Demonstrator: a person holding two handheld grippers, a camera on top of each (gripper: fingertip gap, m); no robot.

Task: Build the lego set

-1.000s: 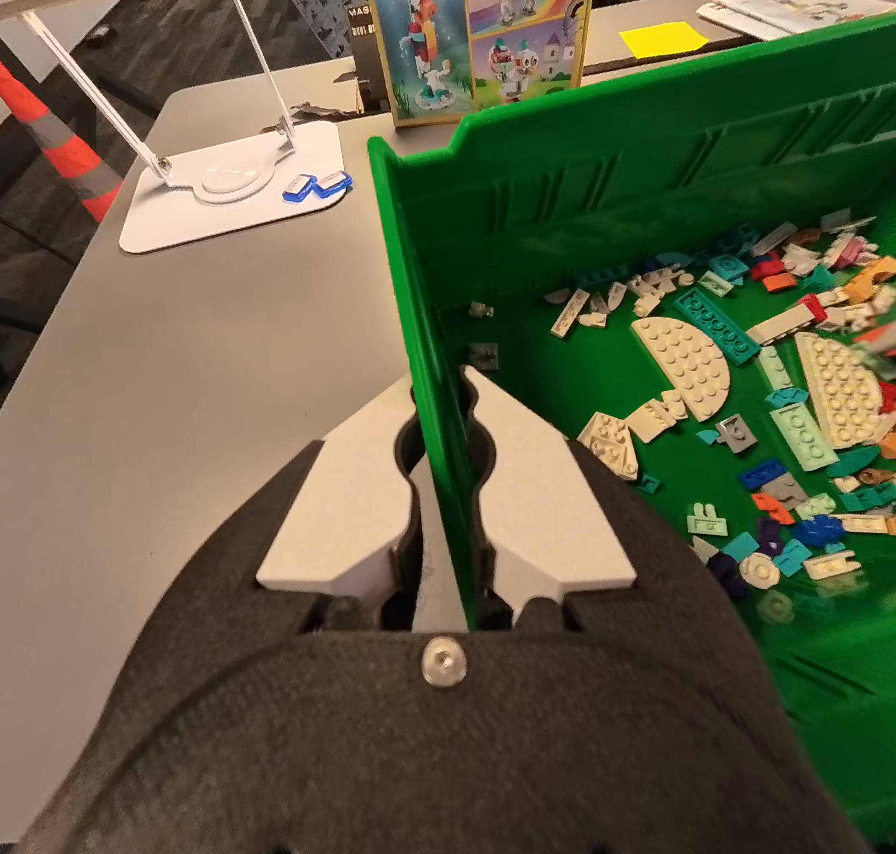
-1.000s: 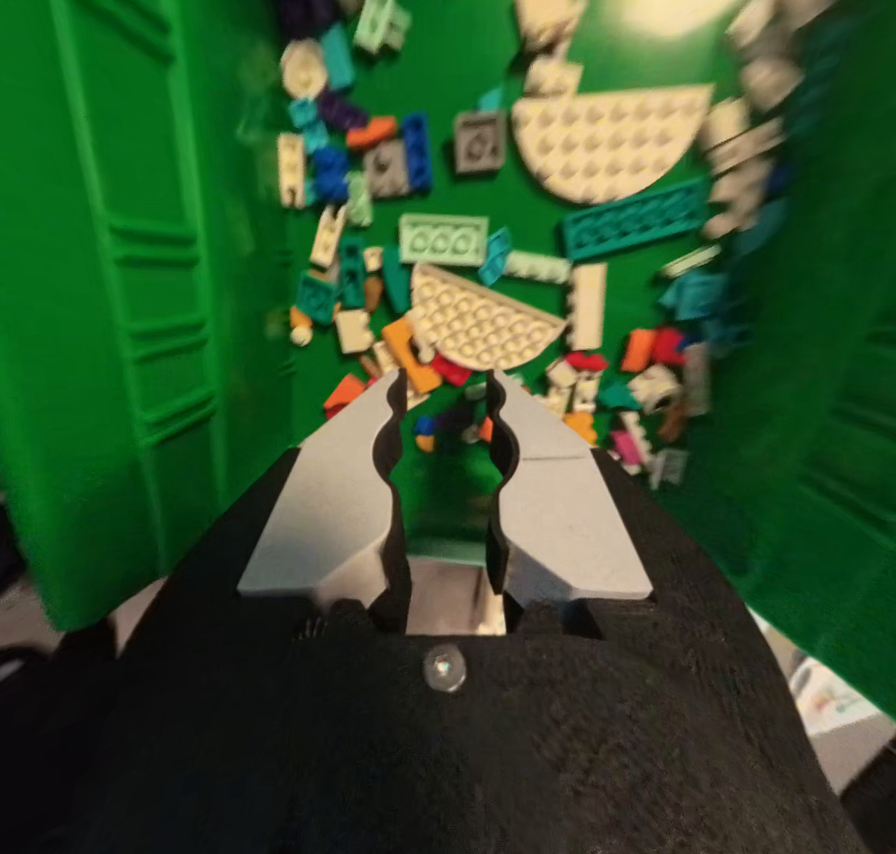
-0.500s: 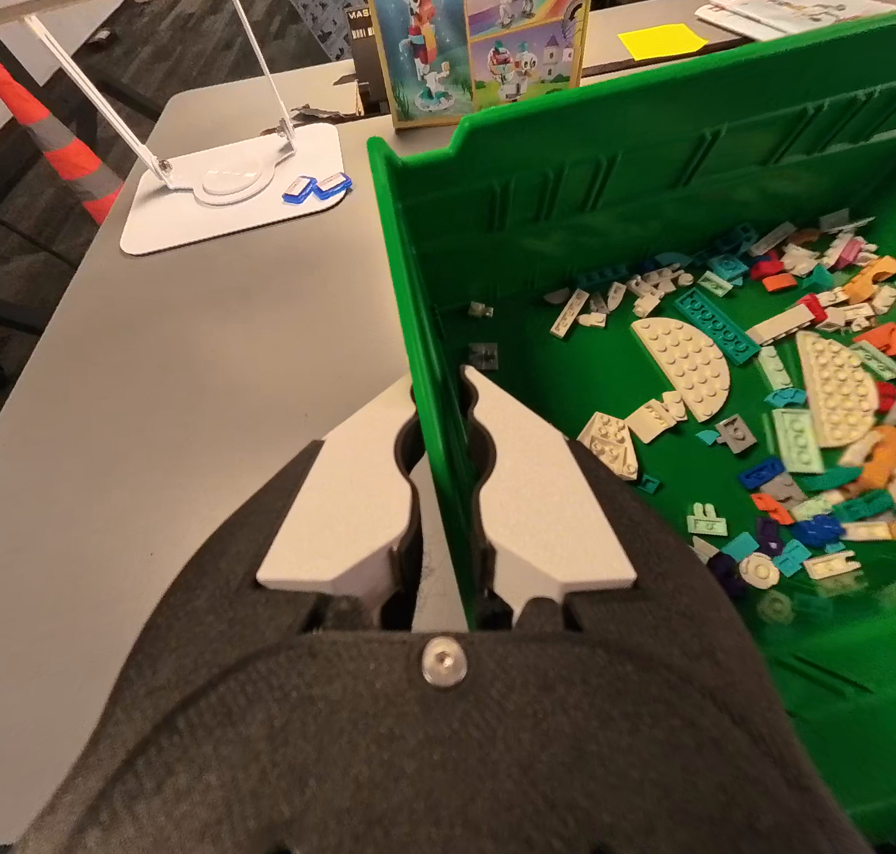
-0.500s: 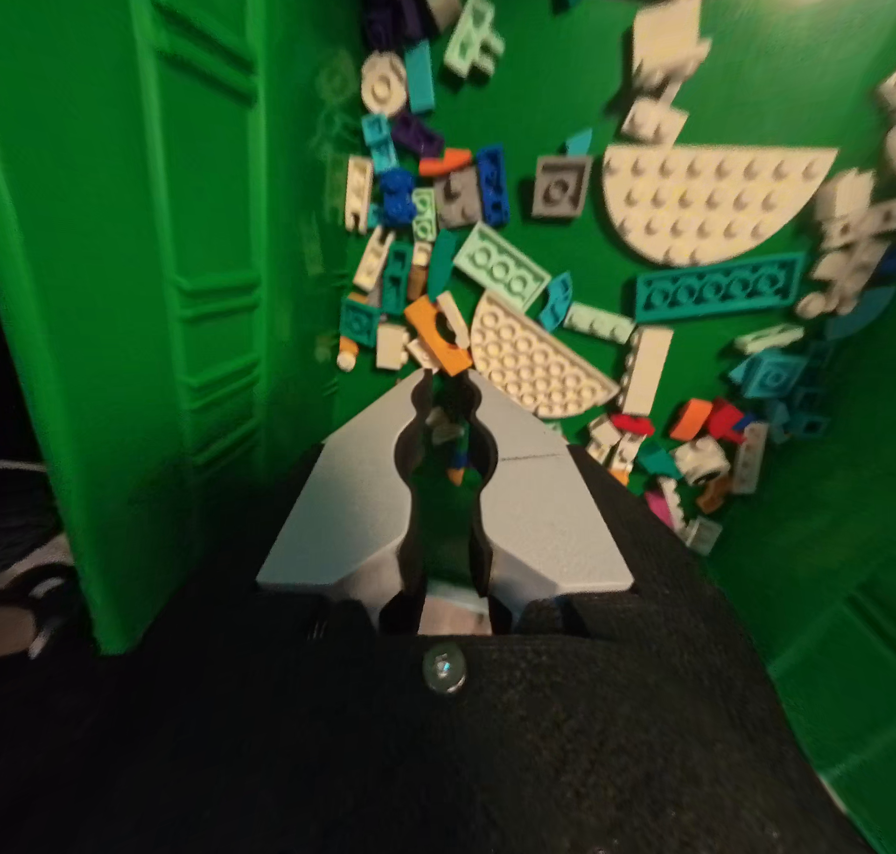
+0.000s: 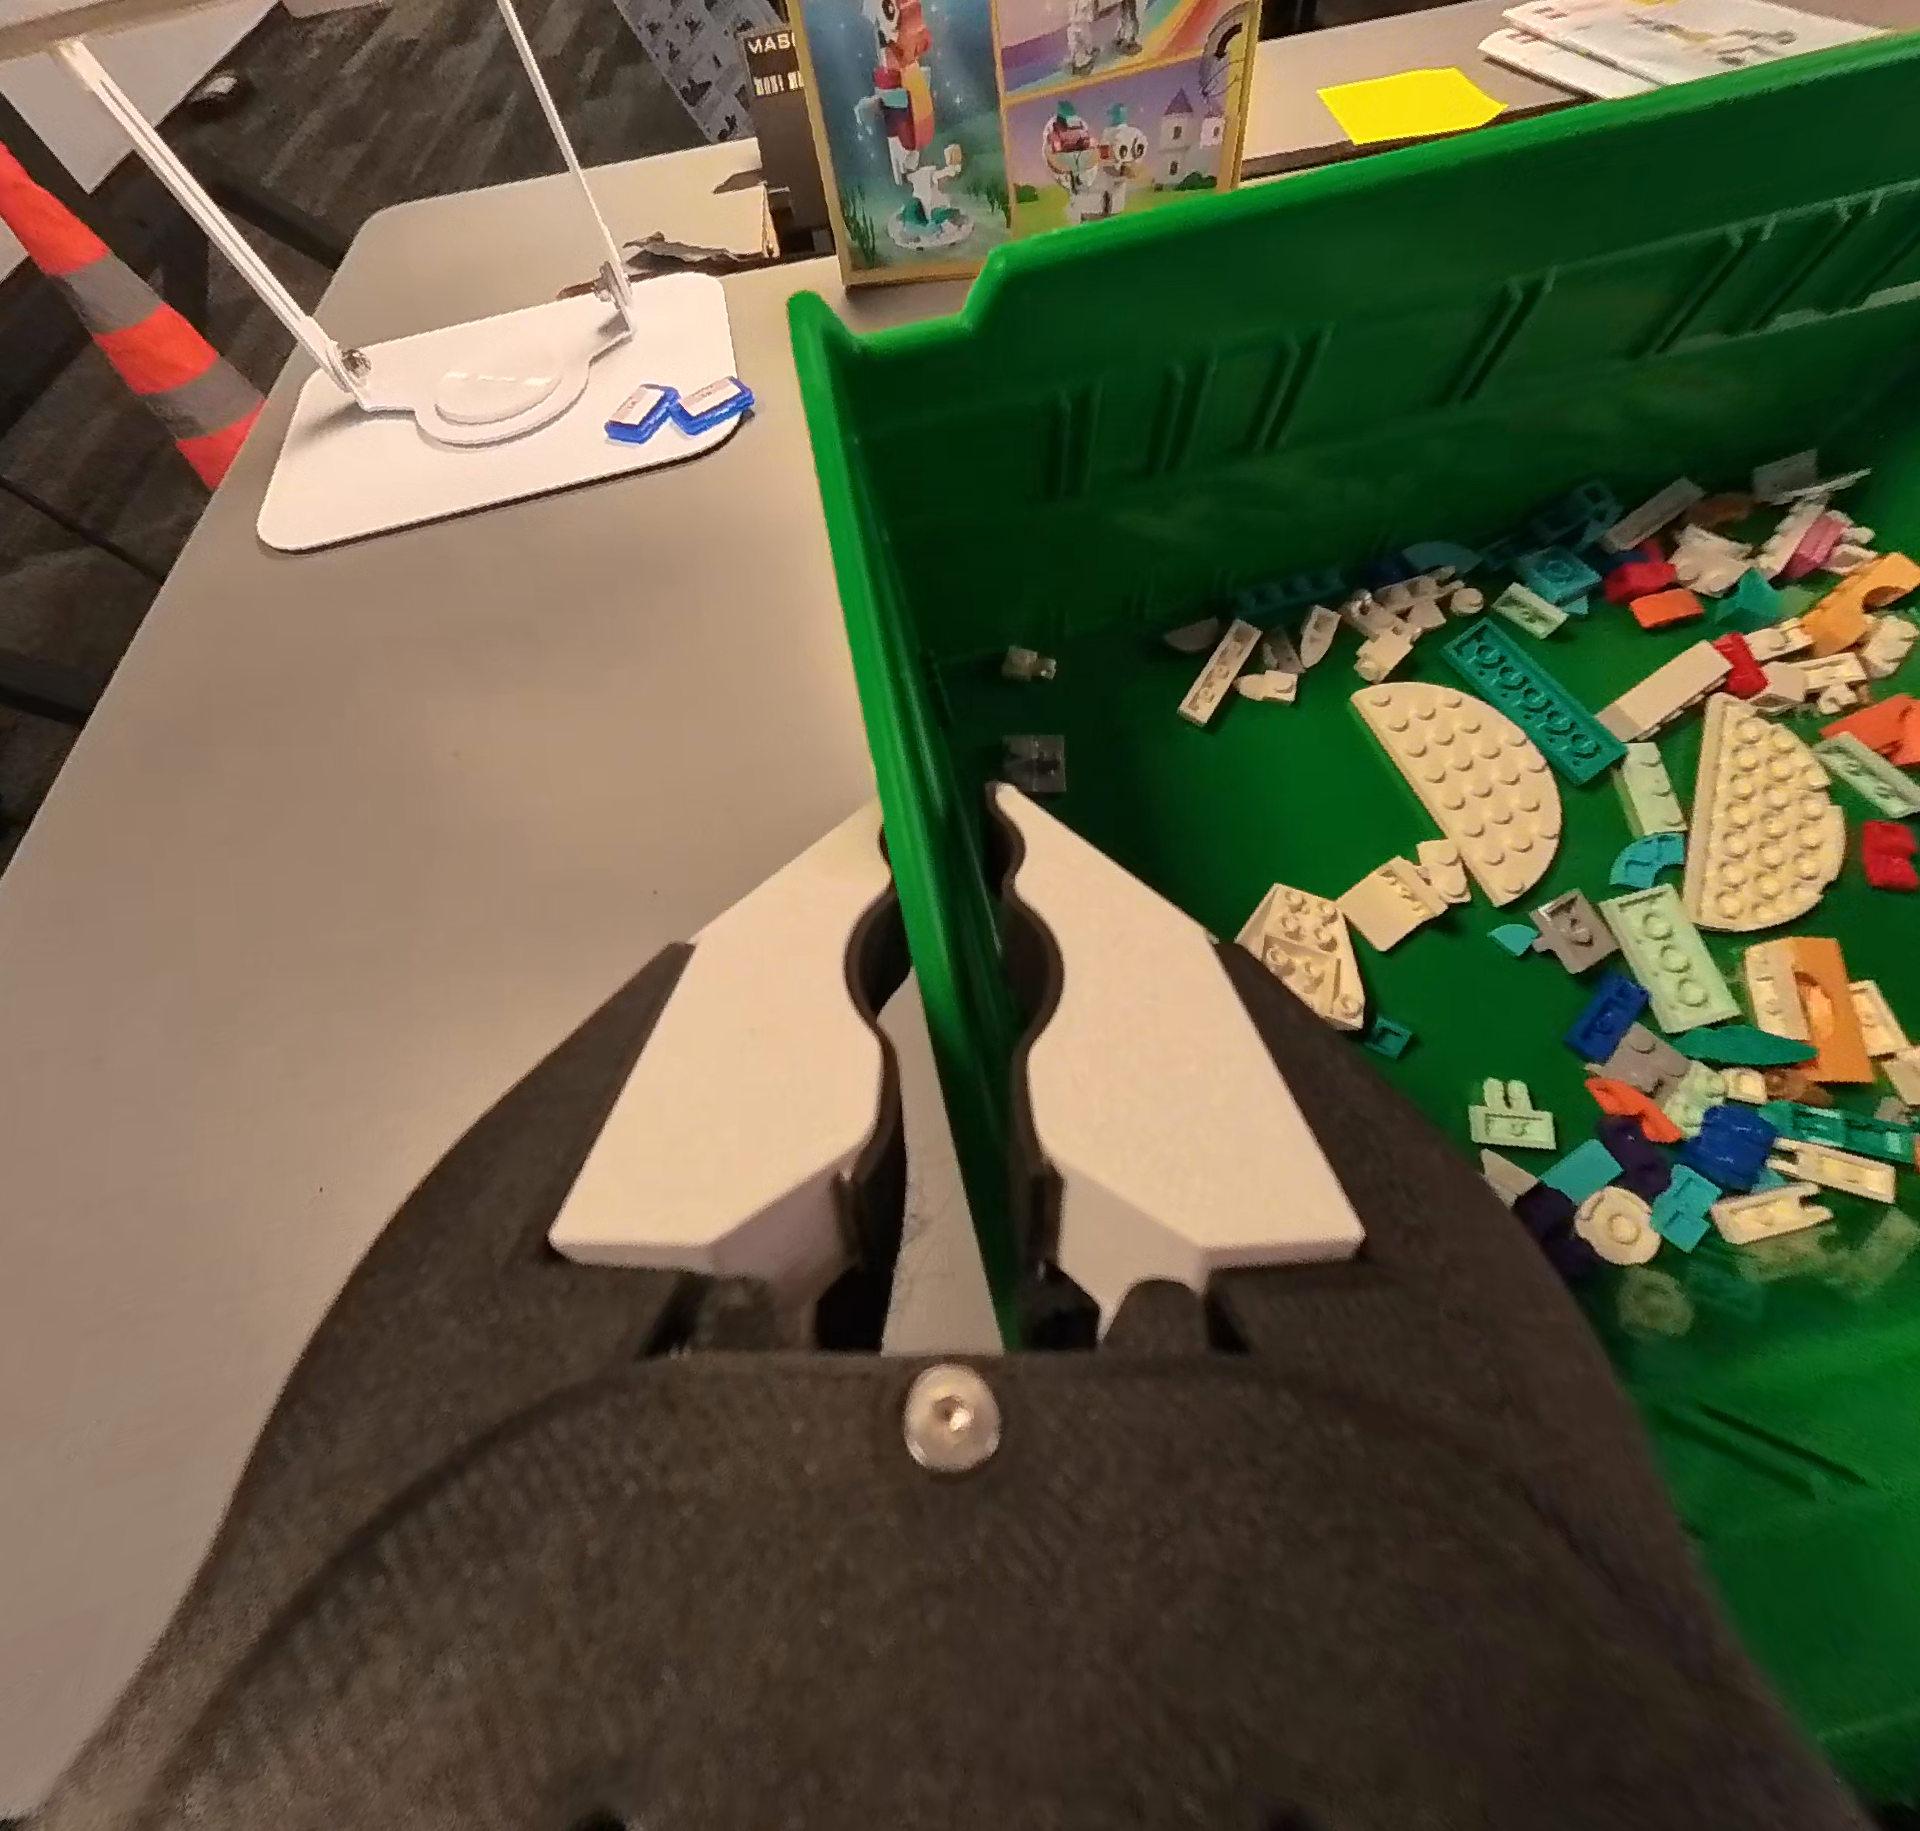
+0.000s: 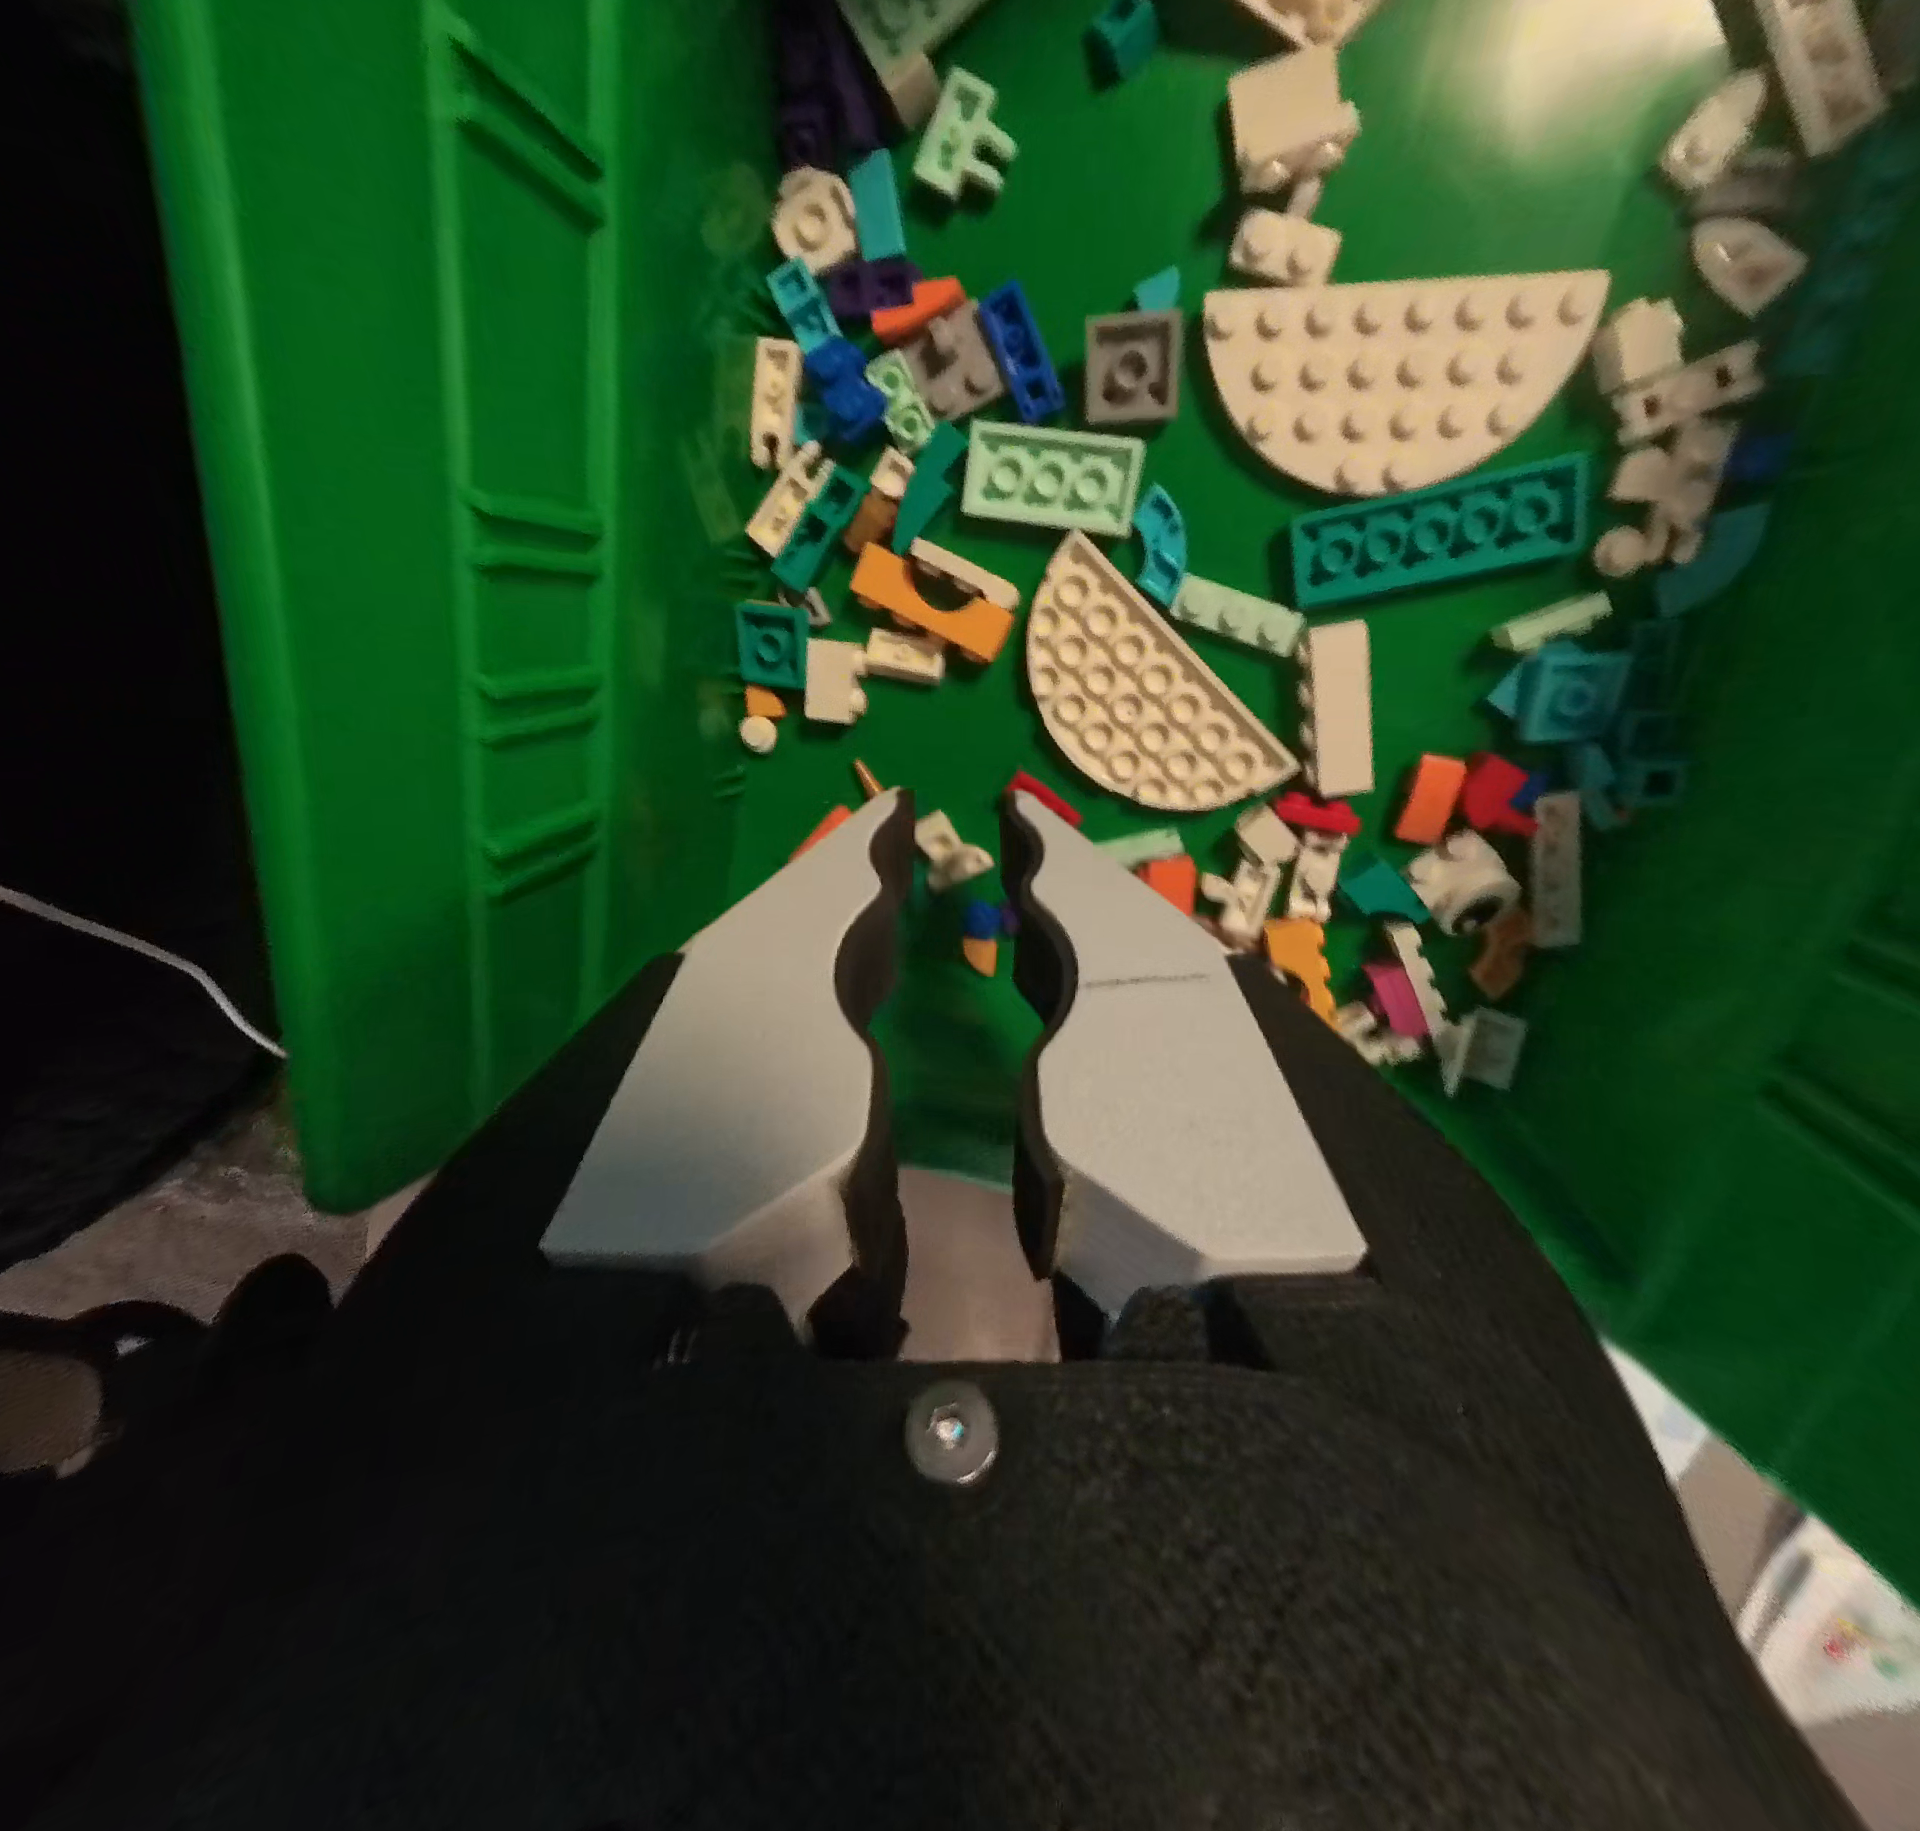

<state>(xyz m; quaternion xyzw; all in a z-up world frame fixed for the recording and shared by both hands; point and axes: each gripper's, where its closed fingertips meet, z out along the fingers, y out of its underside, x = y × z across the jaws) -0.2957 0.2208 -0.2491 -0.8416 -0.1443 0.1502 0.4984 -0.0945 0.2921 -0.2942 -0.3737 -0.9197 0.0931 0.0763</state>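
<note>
A green bin (image 5: 1351, 410) holds several loose lego pieces, among them two cream half-round plates (image 5: 1465, 784) (image 5: 1756, 836) and a teal long plate (image 5: 1527, 701). My left gripper (image 5: 940, 810) is shut on the bin's left wall, one finger outside and one inside. My right gripper (image 6: 956, 805) points down into the bin (image 6: 353, 534), jaws a narrow gap apart and empty. A small white piece (image 6: 951, 851) lies on the floor just past its tips. A half-round plate (image 6: 1143, 690) and an orange arch piece (image 6: 930, 602) lie a little beyond.
The grey table (image 5: 416, 742) lies left of the bin. On it stand a white stand base (image 5: 499, 431) with two small blue items (image 5: 681, 405), and the set's box (image 5: 1018, 88). A yellow note (image 5: 1408, 103) and booklets (image 5: 1642, 25) lie behind. An orange cone (image 5: 114, 295) is far left. About 20 centimeters separates my left fingertips from my right.
My right gripper's jaws narrowed and it drew back toward the bin's near end. Pieces near it shifted; one half-round plate turned. The left gripper stayed clamped on the wall.
</note>
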